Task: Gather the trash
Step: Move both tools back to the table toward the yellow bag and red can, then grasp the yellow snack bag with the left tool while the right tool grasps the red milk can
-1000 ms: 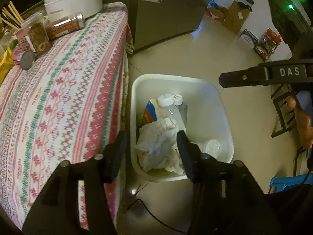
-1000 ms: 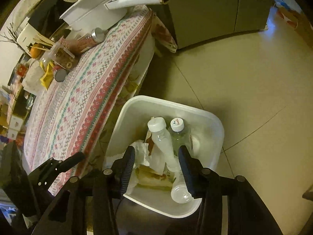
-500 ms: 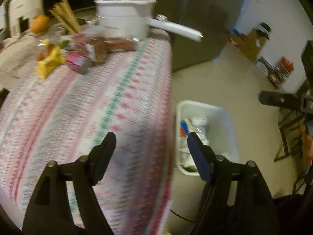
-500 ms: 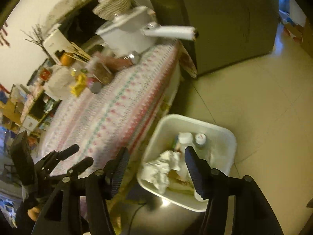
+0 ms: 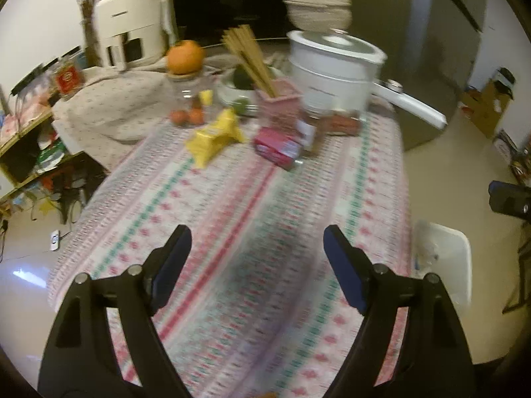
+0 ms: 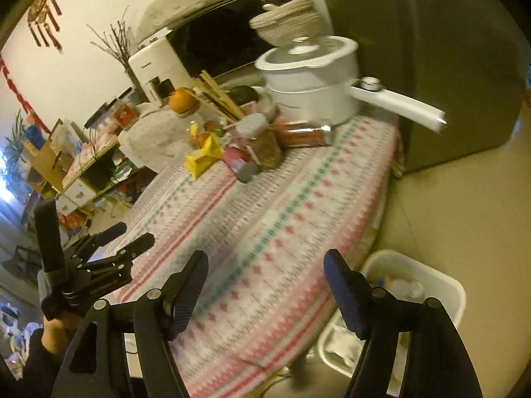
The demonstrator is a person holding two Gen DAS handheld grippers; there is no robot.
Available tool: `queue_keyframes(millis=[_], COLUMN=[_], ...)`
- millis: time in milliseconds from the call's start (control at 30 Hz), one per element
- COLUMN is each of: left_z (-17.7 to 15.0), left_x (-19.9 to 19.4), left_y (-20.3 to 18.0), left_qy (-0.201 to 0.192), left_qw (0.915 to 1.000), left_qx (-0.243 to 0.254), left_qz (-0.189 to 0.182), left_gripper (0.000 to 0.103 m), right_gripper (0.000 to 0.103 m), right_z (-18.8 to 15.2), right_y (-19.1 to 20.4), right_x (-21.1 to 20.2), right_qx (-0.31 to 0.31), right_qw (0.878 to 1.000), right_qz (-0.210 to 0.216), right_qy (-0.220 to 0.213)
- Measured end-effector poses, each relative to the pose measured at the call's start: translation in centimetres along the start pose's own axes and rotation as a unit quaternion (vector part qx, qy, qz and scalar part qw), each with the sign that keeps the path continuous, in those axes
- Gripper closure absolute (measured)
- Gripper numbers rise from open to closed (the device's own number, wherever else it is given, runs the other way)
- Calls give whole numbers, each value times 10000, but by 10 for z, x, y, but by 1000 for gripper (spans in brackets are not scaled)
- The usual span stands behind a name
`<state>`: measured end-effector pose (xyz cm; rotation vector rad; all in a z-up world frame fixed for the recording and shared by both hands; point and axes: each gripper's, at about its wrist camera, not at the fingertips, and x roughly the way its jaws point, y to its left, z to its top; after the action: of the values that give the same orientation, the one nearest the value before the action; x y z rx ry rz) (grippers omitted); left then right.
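Note:
My left gripper [image 5: 257,248] is open and empty above the patterned tablecloth [image 5: 252,232]. My right gripper [image 6: 265,275] is open and empty above the table's near right edge. A white trash bin [image 6: 444,285] holding bottles and crumpled paper stands on the floor right of the table; its rim also shows in the left wrist view [image 5: 454,248]. A crumpled yellow wrapper [image 5: 215,139] and a pink packet [image 5: 278,147] lie at the far end of the table. The wrapper also shows in the right wrist view [image 6: 202,156]. The left gripper shows there at the left [image 6: 126,235].
A white pot [image 5: 332,66] with a long handle, a pink holder of sticks [image 5: 275,102], a glass jar topped by an orange [image 5: 186,56] and spice jars [image 6: 265,142] crowd the table's far end. A grey fridge [image 6: 448,66] stands behind. Shelves [image 5: 30,152] stand at the left.
Both grippers have swung up and left from over the trash bin to over the table. Both have opened wider. The bin now sits at the right edge of each view.

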<state>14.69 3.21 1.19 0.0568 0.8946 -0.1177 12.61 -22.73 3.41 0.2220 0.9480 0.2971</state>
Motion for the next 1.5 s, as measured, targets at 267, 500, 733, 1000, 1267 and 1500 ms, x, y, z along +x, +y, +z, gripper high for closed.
queue_keyframes(millis=[267, 500, 733, 1000, 1267, 1500], left_z=[31, 56, 81, 96, 84, 66], left_x=[57, 130, 183, 219, 216, 203], left_y=[63, 81, 84, 81, 86, 94], left_qy=[-43, -109, -240, 31, 282, 476], left_qw=[9998, 9996, 9975, 9951, 9959, 9966], left_qx=[-95, 236, 576, 858, 743, 438], left_qz=[165, -48, -323, -491, -431, -513], left_gripper=[21, 21, 21, 61, 91, 95], right_gripper=[29, 29, 29, 31, 35, 35], right_z=[41, 60, 71, 86, 89, 93], right_y=[38, 44, 51, 59, 76, 100], right_x=[74, 143, 194, 241, 274, 297], right_qx=[-414, -775, -1334, -1784, -2216, -2739], right_qw=[9990, 9969, 9904, 9833, 9751, 9587], right_qz=[-189, -117, 305, 314, -26, -765], right_qy=[-9, -119, -212, -149, -67, 79])
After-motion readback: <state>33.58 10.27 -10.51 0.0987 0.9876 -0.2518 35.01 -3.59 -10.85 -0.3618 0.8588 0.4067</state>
